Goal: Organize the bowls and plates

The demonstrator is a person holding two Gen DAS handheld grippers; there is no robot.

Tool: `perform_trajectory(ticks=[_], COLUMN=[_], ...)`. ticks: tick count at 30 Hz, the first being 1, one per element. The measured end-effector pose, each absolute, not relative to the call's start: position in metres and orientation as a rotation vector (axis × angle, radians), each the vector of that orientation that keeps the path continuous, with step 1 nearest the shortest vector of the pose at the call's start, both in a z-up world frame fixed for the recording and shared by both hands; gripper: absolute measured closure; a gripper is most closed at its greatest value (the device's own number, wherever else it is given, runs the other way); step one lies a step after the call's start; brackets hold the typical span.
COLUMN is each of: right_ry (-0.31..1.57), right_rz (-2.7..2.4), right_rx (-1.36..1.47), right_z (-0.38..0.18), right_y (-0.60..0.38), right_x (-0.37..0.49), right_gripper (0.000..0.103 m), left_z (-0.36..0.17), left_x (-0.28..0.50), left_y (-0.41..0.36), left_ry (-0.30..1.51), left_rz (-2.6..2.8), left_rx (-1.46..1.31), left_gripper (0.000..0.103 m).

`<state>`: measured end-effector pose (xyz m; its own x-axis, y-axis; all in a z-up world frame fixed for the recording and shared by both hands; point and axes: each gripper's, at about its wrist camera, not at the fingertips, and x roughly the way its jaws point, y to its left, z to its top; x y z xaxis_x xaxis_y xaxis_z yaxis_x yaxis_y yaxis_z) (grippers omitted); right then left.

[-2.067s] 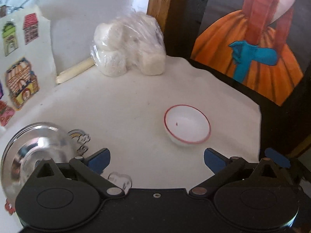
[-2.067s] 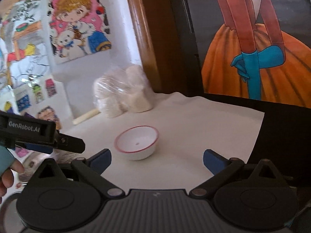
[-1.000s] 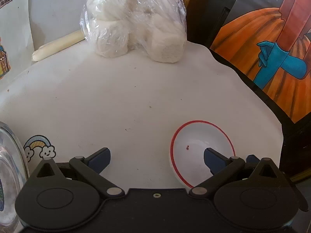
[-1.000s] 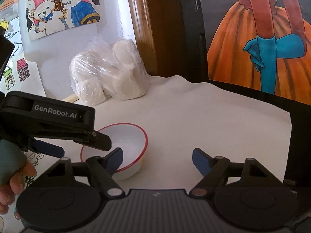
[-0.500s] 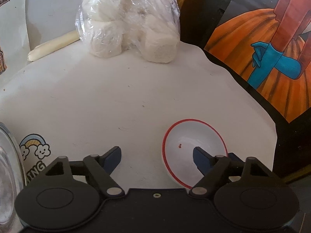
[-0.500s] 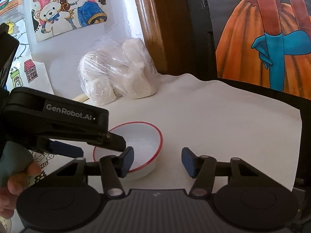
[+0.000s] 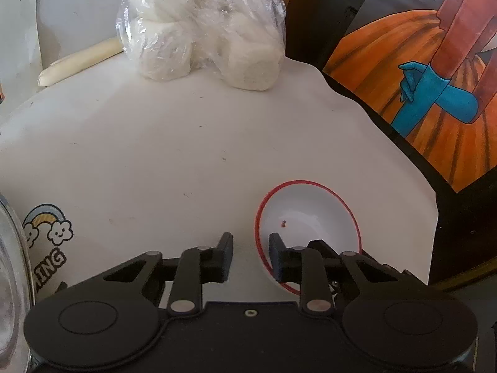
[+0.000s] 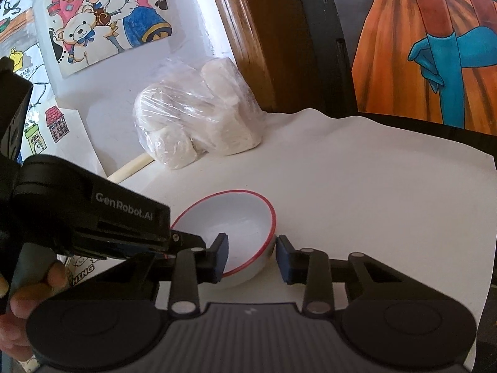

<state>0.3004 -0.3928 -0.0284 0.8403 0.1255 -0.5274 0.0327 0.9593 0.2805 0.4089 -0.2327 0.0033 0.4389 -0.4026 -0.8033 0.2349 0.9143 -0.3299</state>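
Left gripper (image 7: pixel 248 250): jaws have just been closing and now straddle the near-left rim of the bowl (image 7: pixel 313 214), one finger outside, one inside; whether the pads bite yet you cannot tell from here. Risk: a thin, slick rim can slip out, or the bowl can tip toward you if you lift on one edge only.

Bowl: small, white, red line round the lip, one dark-red speck inside, upright on the white worktop (image 7: pixel 155 155), toward its right edge, well apart from the wrapped bundle (image 7: pixel 205 28) at the back.

Right gripper (image 8: pixel 251 255): jaws also just closing, narrowed across the bowl's near-right rim, left finger inside, right finger just outside; a sliver of gap shows. Risk: two grips pulling unevenly could twist the bowl, or the grippers could knock together.
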Motion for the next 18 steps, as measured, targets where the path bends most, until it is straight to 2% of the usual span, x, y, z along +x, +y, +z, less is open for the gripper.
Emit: perform_trajectory(ticks=[2, 10, 18], right_ry=[0.573, 0.569, 0.533], right_rz=[0.049, 0.032, 0.025], right_rx=[0.294, 0.329, 0.34], right_z=[-0.029, -0.03, -0.023], right_y=[-0.394, -0.396, -0.393], right_x=[0.301, 0.296, 0.282], right_gripper=[0.07, 0.077, 0.078], left_z=[0.004, 0.009, 0.024], left_x=[0.408, 0.4, 0.384], left_y=[-0.235, -0.239, -0.237], left_ry=[1.033, 1.014, 0.953], left_rz=[-0.417, -0.419, -0.439], left_rx=[-0.167, -0.144, -0.106], left_gripper=[0.09, 0.091, 0.091])
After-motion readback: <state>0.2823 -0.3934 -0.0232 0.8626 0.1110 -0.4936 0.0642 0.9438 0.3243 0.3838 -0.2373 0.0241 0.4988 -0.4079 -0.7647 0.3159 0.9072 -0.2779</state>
